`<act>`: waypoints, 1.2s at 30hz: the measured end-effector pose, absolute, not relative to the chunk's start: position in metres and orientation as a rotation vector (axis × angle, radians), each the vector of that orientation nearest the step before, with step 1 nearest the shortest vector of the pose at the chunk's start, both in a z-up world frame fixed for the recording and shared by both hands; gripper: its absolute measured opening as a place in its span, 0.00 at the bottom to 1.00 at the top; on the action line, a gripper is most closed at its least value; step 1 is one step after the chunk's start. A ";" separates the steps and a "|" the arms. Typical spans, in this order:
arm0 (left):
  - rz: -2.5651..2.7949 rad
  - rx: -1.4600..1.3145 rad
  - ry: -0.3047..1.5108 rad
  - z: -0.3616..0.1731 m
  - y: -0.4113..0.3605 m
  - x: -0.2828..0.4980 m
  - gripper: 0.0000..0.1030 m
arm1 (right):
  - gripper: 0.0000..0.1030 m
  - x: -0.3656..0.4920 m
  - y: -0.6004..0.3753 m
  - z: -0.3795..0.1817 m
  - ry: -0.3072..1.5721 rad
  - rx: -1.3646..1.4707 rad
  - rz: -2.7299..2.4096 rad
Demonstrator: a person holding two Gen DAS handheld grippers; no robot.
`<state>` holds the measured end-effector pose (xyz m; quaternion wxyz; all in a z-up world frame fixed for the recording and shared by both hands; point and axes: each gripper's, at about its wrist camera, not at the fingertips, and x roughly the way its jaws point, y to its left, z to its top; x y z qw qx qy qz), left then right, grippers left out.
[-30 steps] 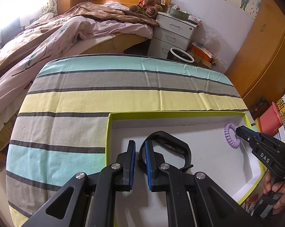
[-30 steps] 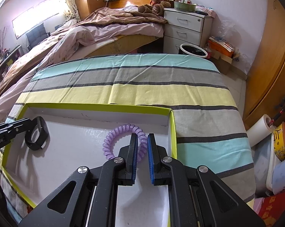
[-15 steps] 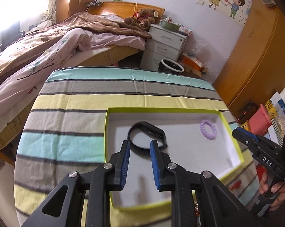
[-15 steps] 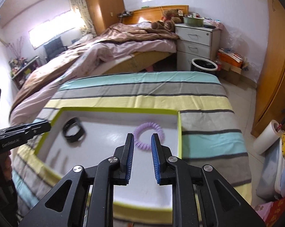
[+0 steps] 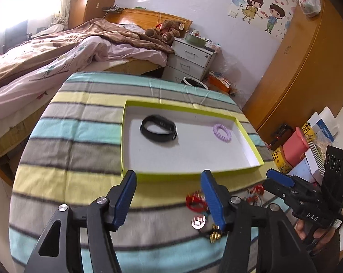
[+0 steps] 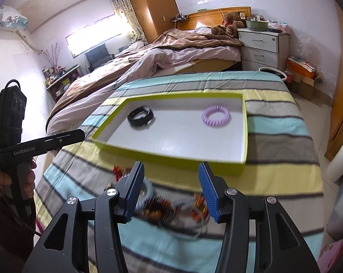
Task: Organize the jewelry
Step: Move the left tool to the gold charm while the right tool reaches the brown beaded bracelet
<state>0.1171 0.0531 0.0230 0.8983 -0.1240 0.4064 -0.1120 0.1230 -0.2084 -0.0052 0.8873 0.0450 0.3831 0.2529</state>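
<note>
A shallow white tray with a lime-green rim (image 5: 189, 174) (image 6: 171, 157) lies on the striped cloth. In it lie a black wristband (image 5: 158, 131) (image 6: 140, 116) at the left and a purple coil bracelet (image 5: 222, 132) (image 6: 215, 116) at the right. My left gripper (image 5: 169, 195) is open and empty, above the cloth in front of the tray. My right gripper (image 6: 170, 188) is open and empty, above a pile of loose jewelry (image 6: 162, 209). In the left wrist view a red piece (image 5: 195, 201), a round silver piece (image 5: 198, 221) and gold beads (image 5: 215, 236) lie near the right finger.
The striped cloth (image 5: 80, 150) covers the table. A bed (image 5: 57, 52) and a white nightstand (image 5: 189, 61) stand behind it. A wooden wardrobe (image 5: 307, 79) is at the right. Boxes and a pink container (image 5: 295, 150) crowd the floor at the right.
Both grippers have opened wide and pulled back out of the tray toward the near edge. The wristband and the coil bracelet stay in the tray, and the loose jewelry has come into view.
</note>
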 end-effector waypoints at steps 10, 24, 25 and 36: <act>-0.230 -0.252 0.873 0.006 0.055 0.084 0.71 | 0.49 0.101 -0.181 -0.026 0.826 -0.069 0.536; -0.232 -0.294 0.939 -0.009 0.059 0.067 0.75 | 0.49 0.095 -0.171 -0.038 0.850 -0.137 0.504; -0.232 -0.294 0.946 -0.010 0.059 0.066 0.75 | 0.49 0.093 -0.171 -0.038 0.844 -0.142 0.500; -0.226 -0.274 0.946 -0.009 0.050 0.063 0.75 | 0.09 0.088 -0.179 -0.031 0.800 -0.117 0.489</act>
